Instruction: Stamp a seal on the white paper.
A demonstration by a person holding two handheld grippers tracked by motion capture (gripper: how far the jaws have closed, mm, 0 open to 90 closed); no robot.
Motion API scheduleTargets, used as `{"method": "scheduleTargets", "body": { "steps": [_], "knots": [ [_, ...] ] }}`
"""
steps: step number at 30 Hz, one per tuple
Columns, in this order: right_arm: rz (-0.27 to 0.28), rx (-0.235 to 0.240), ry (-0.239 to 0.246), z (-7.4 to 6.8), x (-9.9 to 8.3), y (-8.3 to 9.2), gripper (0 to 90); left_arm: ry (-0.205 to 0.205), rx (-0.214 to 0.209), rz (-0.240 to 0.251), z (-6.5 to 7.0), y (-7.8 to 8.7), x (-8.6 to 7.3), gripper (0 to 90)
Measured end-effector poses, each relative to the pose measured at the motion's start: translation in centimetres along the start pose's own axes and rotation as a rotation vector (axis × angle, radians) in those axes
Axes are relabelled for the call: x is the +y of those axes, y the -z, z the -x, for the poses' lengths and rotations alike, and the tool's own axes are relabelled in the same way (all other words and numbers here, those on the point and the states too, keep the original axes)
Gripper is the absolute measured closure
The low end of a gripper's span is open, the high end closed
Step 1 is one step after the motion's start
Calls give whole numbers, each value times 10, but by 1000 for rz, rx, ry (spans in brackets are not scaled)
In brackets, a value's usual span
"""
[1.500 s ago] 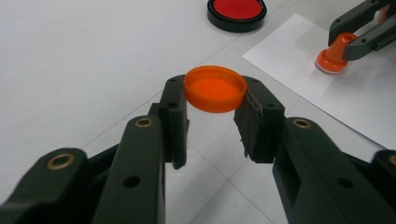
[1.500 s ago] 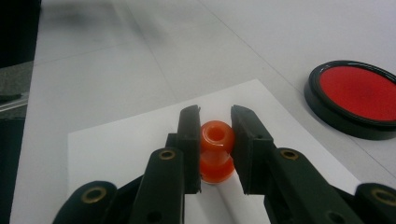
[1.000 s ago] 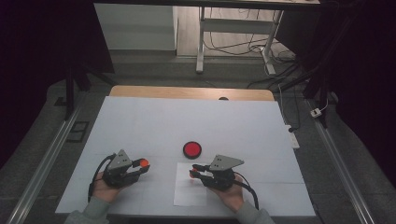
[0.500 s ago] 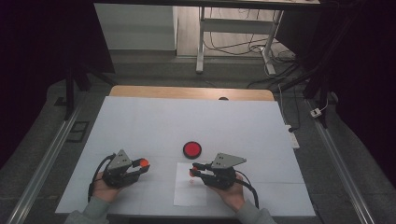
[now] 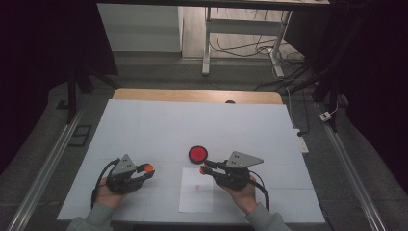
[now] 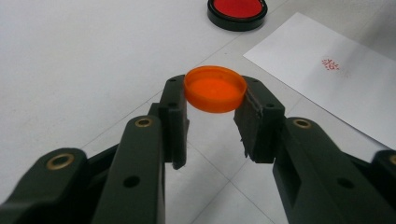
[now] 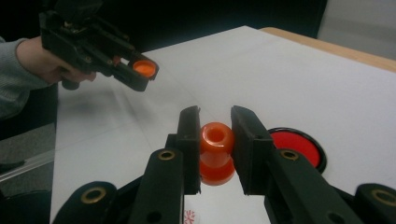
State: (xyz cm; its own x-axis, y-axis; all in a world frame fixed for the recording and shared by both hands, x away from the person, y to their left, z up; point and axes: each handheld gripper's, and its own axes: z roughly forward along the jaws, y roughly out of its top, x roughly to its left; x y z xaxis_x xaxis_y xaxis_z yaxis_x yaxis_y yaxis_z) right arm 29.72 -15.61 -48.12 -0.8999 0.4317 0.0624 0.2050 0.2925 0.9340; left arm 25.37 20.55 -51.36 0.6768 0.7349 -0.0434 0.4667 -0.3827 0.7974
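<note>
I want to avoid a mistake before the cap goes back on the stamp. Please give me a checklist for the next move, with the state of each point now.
1. Left gripper holds the orange cap at its rim: ok.
2. Right gripper shut on the orange stamp: ok.
3. Mark printed on the paper: ok, a red mark shows.
4. Red ink pad lies open, apart from both grippers: ok.
5. Cap's hollow side faces the stamp: cannot tell.
6. Stamp face clean: cannot tell, hidden.
</note>
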Motion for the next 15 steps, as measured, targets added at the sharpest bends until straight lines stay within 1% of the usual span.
{"method": "scheduleTargets", "body": {
  "steps": [11,15],
  "knots": [
    [30,-31,-14,10,8,11,726,-1,0,0,0,0,0,643],
    [39,-45,-11,13,11,15,726,-3,1,0,0,-1,0,643]
  ]
}}
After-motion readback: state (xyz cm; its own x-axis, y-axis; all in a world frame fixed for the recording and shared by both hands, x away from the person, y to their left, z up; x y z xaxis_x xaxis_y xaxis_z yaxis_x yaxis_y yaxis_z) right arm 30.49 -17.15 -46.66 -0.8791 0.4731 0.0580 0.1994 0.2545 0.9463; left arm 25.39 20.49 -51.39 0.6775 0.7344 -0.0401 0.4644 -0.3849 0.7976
